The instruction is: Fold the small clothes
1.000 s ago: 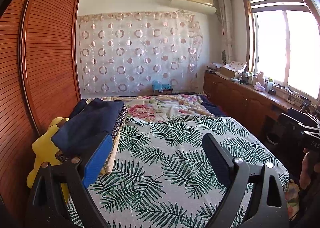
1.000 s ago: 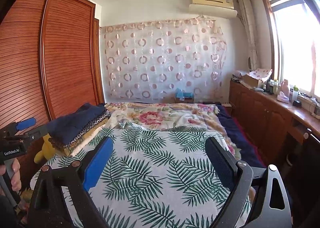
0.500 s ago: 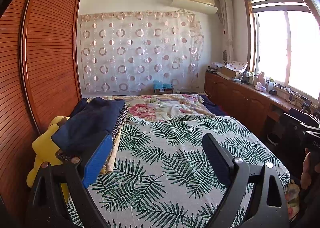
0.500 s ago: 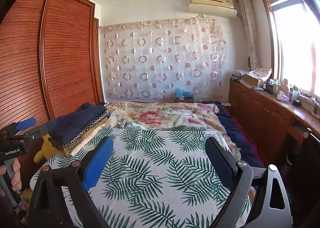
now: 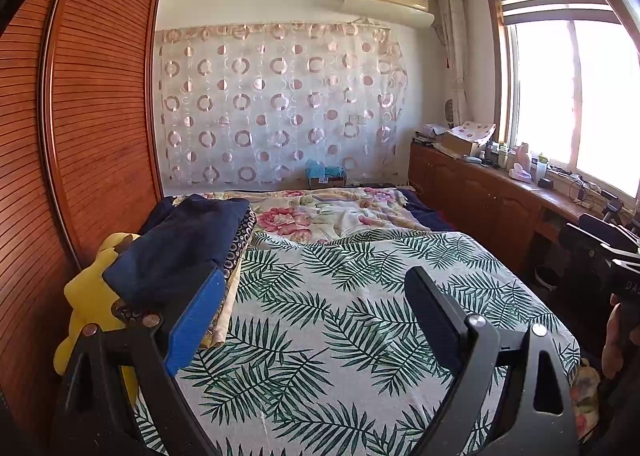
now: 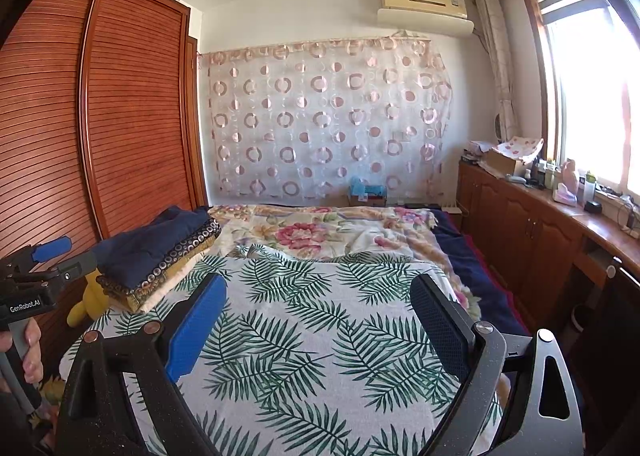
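Green palm-leaf sheet [image 5: 352, 320] covers the near half of the bed [image 6: 472, 256], with a floral quilt [image 5: 320, 216] rumpled beyond it. The folded clothes [image 5: 176, 252], navy on top of ring-patterned and yellow layers, sit stacked at the bed's left edge beside the slatted wooden wardrobe [image 5: 96, 116]; a yellow plush toy [image 5: 86, 296] is wedged under the stack, mostly hidden. The left gripper [image 5: 312, 316] hangs over the sheet with its jaws wide apart and nothing between them; its blue pad overlaps the stack's near corner in its own view. The right gripper [image 6: 318, 316] is likewise spread wide and empty above the sheet. A circle-print curtain [image 6: 328, 120] hangs behind, and a cluttered surface [image 6: 568, 216] runs under the window, its small items too tiny to identify.
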The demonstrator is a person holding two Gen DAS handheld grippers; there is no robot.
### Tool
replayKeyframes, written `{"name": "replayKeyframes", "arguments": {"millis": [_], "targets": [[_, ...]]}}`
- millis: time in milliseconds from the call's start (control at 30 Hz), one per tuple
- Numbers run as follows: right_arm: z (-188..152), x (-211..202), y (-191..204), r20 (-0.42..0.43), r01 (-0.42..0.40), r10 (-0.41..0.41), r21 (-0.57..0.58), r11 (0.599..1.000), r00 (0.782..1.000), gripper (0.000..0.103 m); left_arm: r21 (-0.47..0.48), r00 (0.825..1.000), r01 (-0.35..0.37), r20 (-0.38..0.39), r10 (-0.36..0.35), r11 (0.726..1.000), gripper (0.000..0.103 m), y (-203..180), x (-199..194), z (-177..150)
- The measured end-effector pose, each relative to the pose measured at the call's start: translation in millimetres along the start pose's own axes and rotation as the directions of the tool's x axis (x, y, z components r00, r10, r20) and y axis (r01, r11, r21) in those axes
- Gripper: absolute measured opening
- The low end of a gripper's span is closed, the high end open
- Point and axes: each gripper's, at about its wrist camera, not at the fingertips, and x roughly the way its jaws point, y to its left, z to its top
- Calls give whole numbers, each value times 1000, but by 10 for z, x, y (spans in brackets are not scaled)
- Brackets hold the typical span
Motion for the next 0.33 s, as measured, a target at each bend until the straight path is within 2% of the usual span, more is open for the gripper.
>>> {"name": "replayKeyframes", "arguments": {"millis": [333], "targets": [[-21, -8, -25, 5, -1, 1, -2, 1000, 1000, 94, -1, 1000, -1, 0, 1, 1000, 92, -3, -3, 4]]}}
